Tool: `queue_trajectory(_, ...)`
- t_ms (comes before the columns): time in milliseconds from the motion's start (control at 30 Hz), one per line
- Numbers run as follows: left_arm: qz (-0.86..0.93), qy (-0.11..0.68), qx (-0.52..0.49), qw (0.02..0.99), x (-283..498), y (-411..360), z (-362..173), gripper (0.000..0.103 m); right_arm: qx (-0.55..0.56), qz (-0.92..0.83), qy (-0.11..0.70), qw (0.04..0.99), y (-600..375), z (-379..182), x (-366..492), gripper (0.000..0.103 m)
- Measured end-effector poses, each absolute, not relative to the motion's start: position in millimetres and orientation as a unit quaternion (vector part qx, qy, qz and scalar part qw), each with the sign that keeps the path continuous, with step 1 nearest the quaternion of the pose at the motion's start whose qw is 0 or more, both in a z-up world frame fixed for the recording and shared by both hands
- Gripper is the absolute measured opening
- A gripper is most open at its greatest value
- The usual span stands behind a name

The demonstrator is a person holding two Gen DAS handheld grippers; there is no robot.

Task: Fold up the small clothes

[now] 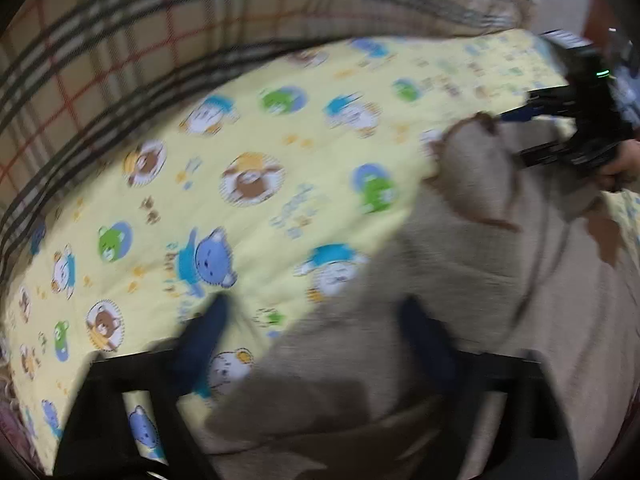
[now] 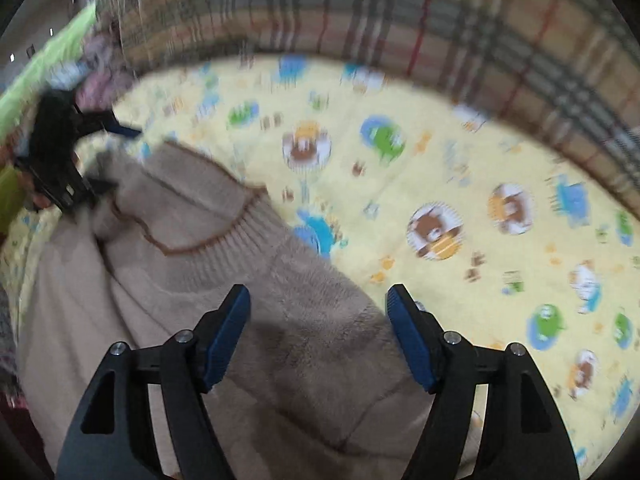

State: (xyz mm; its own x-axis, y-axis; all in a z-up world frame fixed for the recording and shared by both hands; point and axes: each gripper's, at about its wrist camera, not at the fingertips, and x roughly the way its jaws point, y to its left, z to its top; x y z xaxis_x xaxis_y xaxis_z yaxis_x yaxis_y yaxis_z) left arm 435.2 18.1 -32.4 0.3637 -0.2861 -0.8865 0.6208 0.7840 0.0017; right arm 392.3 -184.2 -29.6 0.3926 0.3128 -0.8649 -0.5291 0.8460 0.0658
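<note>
Lying on a yellow bear quilt [image 2: 460, 184], with a plaid cushion [image 2: 400, 12] behind: one small tan sweater [image 2: 312, 344]. Looks soft, fuzzy and light. Floppy too, so likely to sag and bunch when lifted. Not slippery, not easy to break.

Left tongs [image 1: 316, 332] open, one pad over the quilt, one over the sweater, nothing pinched. Right tongs [image 2: 318, 332] open wide above the sweater, nothing held either.

Best to grab at an edge, not the fluffy middle. Ribbed hem with the brown line [image 2: 224, 240] looks firmer, so a good place to pinch. Grabbing two far-apart spots should keep it flat. Pinching deep enough matters, or the thin knit may slip out.
</note>
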Motion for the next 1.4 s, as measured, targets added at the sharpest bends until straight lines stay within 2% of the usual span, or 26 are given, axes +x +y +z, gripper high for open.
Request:
queue_trajectory(67, -0.291, 0.483, 0.18, 0.806, 427, 15, -32, 0.011, -0.128, 0.253, 0.484, 0.828, -176, -35, 391, 0.068)
queue_trajectory(100, -0.292, 0.478, 0.192, 0.806, 421, 11, -32, 0.006, -0.126, 0.258, 0.481, 0.829, -174, -33, 390, 0.045)
queue_trajectory(133, -0.284, 0.466, 0.209, 0.812, 414, 8, -32, 0.006, -0.116, 0.261, 0.48, 0.829, -173, -32, 390, 0.009)
queue_trajectory(167, -0.278, 0.457, 0.217, 0.816, 410, 7, -31, 0.005, -0.112, 0.258, 0.479, 0.832, -173, -30, 389, 0.006)
queue_trajectory(267, -0.246, 0.429, 0.207, 0.844, 404, 21, -14, 0.004, -0.124, 0.238, 0.457, 0.848, -171, -17, 380, 0.006)
queue_trajectory(400, -0.192, 0.42, 0.138, 0.876, 416, 63, 4, 0.004, -0.069, 0.198, 0.415, 0.885, -192, 8, 376, 0.005)
queue_trajectory(600, -0.121, 0.428, 0.199, 0.873, 419, 43, -21, 0.005, -0.057, 0.13, 0.461, 0.876, -179, -30, 395, 0.006)
queue_trajectory(733, -0.1, 0.417, 0.155, 0.89, 413, 49, 9, 0.015, -0.031, 0.094, 0.442, 0.891, -186, -4, 384, 0.023)
queue_trajectory(800, -0.086, 0.416, 0.13, 0.896, 404, 65, 25, 0.027, -0.003, 0.102, 0.426, 0.899, -196, 14, 369, 0.031)
queue_trajectory(833, -0.082, 0.417, 0.106, 0.899, 396, 76, 33, 0.037, 0.014, 0.108, 0.416, 0.903, -202, 25, 355, 0.037)
queue_trajectory(900, -0.074, 0.422, 0.071, 0.901, 376, 87, 44, 0.043, 0.028, 0.11, 0.403, 0.908, -207, 39, 332, 0.041)
queue_trajectory(1000, -0.054, 0.438, 0.034, 0.897, 329, 97, 43, 0.045, 0.043, 0.122, 0.391, 0.911, -210, 51, 285, 0.044)
queue_trajectory(1167, -0.043, 0.445, -0.007, 0.894, 247, 101, 33, 0.062, 0.065, 0.145, 0.397, 0.904, -206, 46, 209, 0.047)
queue_trajectory(1267, -0.04, 0.444, -0.04, 0.894, 198, 104, 27, 0.067, 0.076, 0.152, 0.398, 0.902, -196, 42, 168, 0.054)
queue_trajectory(1400, -0.037, 0.449, -0.066, 0.89, 145, 105, 20, 0.068, 0.092, 0.166, 0.403, 0.895, -189, 33, 128, 0.055)
